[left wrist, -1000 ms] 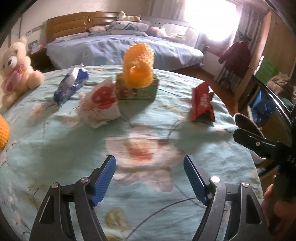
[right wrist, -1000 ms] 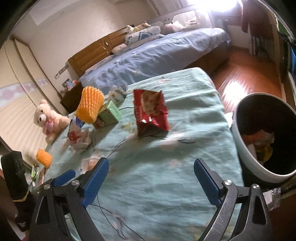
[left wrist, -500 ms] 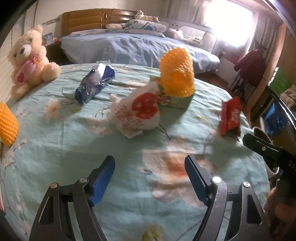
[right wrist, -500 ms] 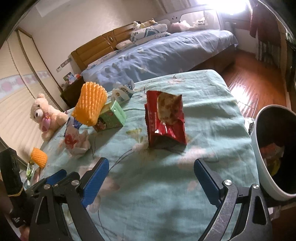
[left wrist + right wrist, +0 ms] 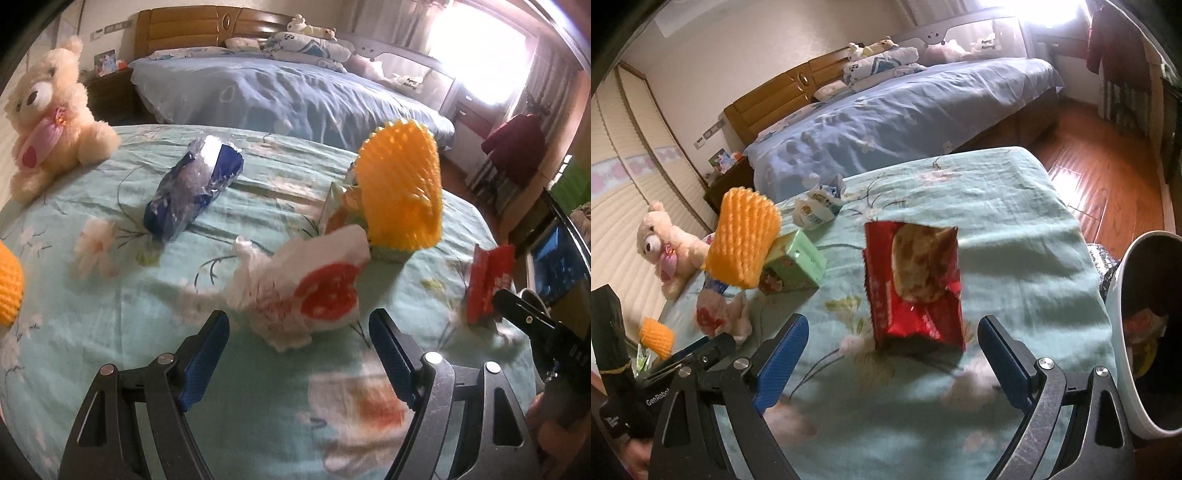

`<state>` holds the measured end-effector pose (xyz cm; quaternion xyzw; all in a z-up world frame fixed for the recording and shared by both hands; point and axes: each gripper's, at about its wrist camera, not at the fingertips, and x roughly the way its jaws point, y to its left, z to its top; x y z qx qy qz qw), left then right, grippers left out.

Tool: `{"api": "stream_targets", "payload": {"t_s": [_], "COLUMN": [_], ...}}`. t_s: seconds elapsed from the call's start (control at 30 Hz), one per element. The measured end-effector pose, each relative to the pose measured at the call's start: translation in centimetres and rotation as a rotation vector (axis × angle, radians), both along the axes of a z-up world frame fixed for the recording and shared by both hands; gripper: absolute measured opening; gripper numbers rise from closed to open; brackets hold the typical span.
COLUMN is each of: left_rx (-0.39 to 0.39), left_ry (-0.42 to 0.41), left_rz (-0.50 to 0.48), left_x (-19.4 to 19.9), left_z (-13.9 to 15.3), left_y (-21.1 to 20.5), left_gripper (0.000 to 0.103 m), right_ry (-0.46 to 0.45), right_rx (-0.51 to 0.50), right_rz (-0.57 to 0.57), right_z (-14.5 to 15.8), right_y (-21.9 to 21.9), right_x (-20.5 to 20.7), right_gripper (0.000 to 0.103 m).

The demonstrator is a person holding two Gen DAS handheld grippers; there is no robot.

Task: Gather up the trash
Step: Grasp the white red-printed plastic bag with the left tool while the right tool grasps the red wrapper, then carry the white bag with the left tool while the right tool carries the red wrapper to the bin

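Observation:
Trash lies on a bed with a pale green flowered cover (image 5: pixel 110 332). A crumpled white wrapper with a red spot (image 5: pixel 306 291) sits just ahead of my left gripper (image 5: pixel 299 332), which is open and empty. A blue and silver bag (image 5: pixel 192 188) lies farther back on the left. A red snack bag (image 5: pixel 916 288) stands just beyond my right gripper (image 5: pixel 892 339), open, with nothing between its blue pads. The same red snack bag (image 5: pixel 487 284) shows at the right edge of the left wrist view. The white wrapper (image 5: pixel 716 310) appears left in the right wrist view.
An orange foam net (image 5: pixel 402 184) leans on a green carton (image 5: pixel 790 266). A teddy bear (image 5: pixel 48 122) sits at the bed's far left, a second orange net (image 5: pixel 657 336) near it. A white bin (image 5: pixel 1145 332) holding trash stands off the bed's right edge. A small milk carton (image 5: pixel 820 206) lies behind.
Both grippers have moved forward over the bed. The white wrapper now lies close ahead of the left fingers, and the red bag close ahead of the right ones. Both stay open.

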<state>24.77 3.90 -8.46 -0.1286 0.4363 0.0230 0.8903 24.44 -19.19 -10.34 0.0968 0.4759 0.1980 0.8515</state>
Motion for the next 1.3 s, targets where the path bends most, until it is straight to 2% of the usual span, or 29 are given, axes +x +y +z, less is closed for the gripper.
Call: {"api": "stream_targets", "payload": {"t_s": [0.2, 0.23, 0.27, 0.3, 0.33, 0.4, 0.47, 0.5, 0.6, 0.67, 0.93, 1.3], "left_rx": [-0.009, -0.006, -0.006, -0.014, -0.019, -0.029, -0.036, -0.039, -0.054, -0.054, -0.040, -0.022], "left_ry": [0.010, 0.003, 0.001, -0.002, -0.007, -0.015, -0.020, -0.022, -0.026, -0.031, -0.038, -0.052], "left_rz": [0.030, 0.029, 0.025, 0.016, 0.011, 0.007, 0.003, 0.002, -0.011, -0.029, -0.139, -0.261], "left_x": [1.0, 0.9, 0.9, 0.9, 0.7, 0.5, 0.0, -0.3, -1.5, -2.3, -4.9, -6.2], "left_z": [-1.1, -1.1, -1.1, -1.2, -1.2, -1.0, -0.9, -0.8, -0.6, -0.3, 0.7, 2.1], "left_y": [0.5, 0.5, 0.5, 0.5, 0.6, 0.7, 0.8, 0.7, 0.4, -0.3, -4.1, -8.7], "left_gripper": [0.072, 0.065, 0.055, 0.052, 0.049, 0.047, 0.046, 0.045, 0.045, 0.045, 0.045, 0.045], "right_ry": [0.005, 0.005, 0.010, 0.017, 0.025, 0.026, 0.012, 0.007, 0.004, 0.002, -0.013, -0.020], "right_rx": [-0.016, -0.018, -0.017, -0.017, -0.016, -0.015, -0.015, -0.012, -0.002, 0.004, 0.031, 0.040], "right_rz": [-0.010, -0.012, -0.012, -0.010, -0.008, -0.003, 0.008, 0.013, 0.020, 0.024, 0.017, -0.026], "right_z": [-0.6, -0.6, -0.7, -0.8, -0.9, -1.0, -0.8, -0.6, -0.2, 0.0, 1.2, 2.5], "right_y": [-0.1, -0.2, -0.3, -0.3, -0.3, -0.4, -0.3, -0.4, -0.5, -0.7, -2.3, -5.3], "right_x": [0.7, 0.8, 0.8, 0.9, 0.9, 0.8, 0.3, 0.0, -1.0, -1.6, -4.0, -6.2], "right_gripper": [0.091, 0.083, 0.069, 0.062, 0.049, 0.048, 0.044, 0.038, 0.037, 0.028, 0.026, 0.026]}}
